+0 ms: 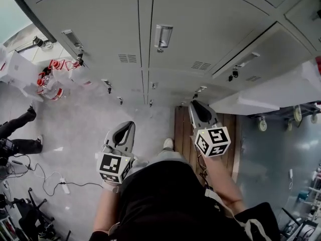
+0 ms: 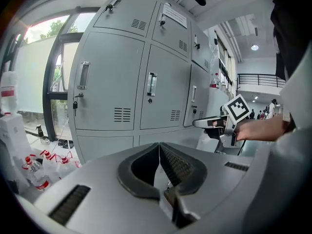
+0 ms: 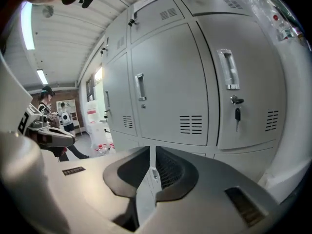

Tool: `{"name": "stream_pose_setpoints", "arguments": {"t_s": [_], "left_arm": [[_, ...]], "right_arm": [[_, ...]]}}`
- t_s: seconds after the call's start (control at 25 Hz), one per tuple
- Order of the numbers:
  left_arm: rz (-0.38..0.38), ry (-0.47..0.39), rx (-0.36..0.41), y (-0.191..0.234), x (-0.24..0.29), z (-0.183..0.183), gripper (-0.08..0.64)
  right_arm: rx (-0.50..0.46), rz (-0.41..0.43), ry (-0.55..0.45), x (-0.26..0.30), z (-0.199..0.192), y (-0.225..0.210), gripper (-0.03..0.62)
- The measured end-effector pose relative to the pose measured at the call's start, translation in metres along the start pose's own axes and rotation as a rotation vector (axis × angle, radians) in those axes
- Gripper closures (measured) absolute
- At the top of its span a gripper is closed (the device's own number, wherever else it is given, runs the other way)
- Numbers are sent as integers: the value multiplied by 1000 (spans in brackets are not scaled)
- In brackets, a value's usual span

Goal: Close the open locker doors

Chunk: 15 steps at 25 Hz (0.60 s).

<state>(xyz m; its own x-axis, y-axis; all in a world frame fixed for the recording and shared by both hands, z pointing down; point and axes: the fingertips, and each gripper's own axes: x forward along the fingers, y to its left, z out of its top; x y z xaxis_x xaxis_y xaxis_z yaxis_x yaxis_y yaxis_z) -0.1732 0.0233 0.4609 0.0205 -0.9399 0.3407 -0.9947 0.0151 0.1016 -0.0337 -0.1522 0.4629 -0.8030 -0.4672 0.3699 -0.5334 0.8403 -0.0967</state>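
Observation:
A bank of grey lockers point(image 1: 150, 44) fills the head view. One door point(image 1: 266, 51) at the upper right stands ajar, with a dark gap along its edge. The doors straight ahead lie flush, each with a handle point(image 1: 163, 36). My left gripper point(image 1: 131, 125) hangs low in front of them, its jaws point(image 2: 158, 144) shut and empty. My right gripper point(image 1: 193, 105) is held nearer the lockers, and its jaws point(image 3: 152, 149) are closed to a thin slit with nothing between them. A key point(image 3: 237, 114) hangs in one closed door.
Packed water bottles point(image 1: 50, 84) lie on the floor at the left. A person's legs point(image 1: 20, 134) and cables point(image 1: 50, 182) are nearby. A wooden board point(image 1: 183, 132) lies under my right gripper. A white slab point(image 1: 261, 99) and cart wheels point(image 1: 263, 124) are at the right.

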Motion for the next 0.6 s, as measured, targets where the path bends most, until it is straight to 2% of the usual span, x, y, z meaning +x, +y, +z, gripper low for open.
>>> {"name": "stream_pose_setpoints", "arguments": {"t_s": [0.32,0.6], "left_arm": [[-65,-65,35,5,-24,15,538],[-85,-78,59,5,-44,17,538]], "right_arm": [[-122,122,-44,-19,25,96,528],[-148,180,-73,-29,29,144,528]]}}
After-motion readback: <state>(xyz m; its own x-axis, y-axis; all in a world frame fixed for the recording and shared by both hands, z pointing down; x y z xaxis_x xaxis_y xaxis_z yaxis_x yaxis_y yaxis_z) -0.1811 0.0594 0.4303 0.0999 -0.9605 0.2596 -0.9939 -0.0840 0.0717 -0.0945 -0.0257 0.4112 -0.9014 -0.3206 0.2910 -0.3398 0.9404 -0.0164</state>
